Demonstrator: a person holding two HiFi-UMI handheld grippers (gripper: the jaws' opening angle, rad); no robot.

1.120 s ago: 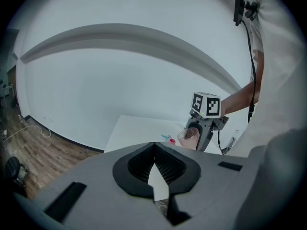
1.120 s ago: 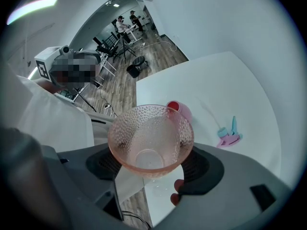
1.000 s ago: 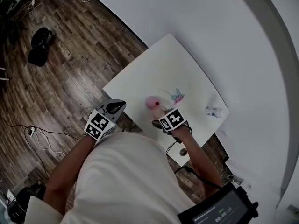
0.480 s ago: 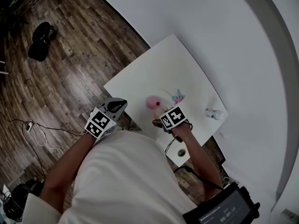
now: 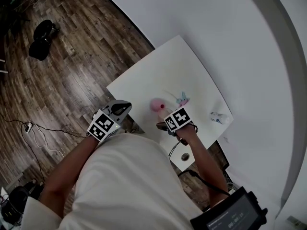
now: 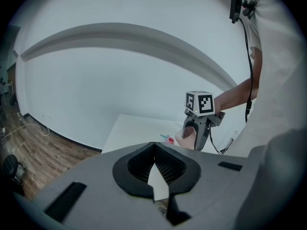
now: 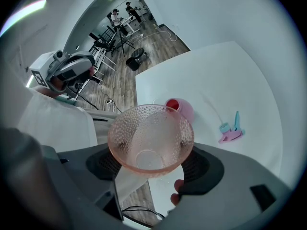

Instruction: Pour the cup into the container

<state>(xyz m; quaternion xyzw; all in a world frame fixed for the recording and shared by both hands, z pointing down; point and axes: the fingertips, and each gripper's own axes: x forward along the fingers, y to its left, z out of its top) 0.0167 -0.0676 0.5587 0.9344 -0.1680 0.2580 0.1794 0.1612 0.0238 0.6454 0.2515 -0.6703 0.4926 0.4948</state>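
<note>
A pink pebbled glass cup point(image 7: 151, 138) was held in the right gripper point(image 7: 152, 166), whose jaws were closed on its lower sides. The cup was seen from above, mouth toward the camera, close over the near part of the white table point(image 5: 163, 71). The small pink container point(image 7: 181, 108), red at its mouth, stood on the table just beyond the cup's rim. The left gripper point(image 6: 154, 174) was kept off to the side near the table's edge, its jaws pressed together with nothing between them.

No stream was seen between cup and container, and the cup's bowl looked clear down to its base. The pour was therefore judged either finished or made with contents too clear to show. If anything remained, tipping the rim over the red mouth was still to be done.

Whether the container held anything could not be made out. A pink and teal clip-like object point(image 7: 231, 129) lay further back, and a small clear item point(image 5: 219, 116) at the far corner was too small to be identified.
</note>
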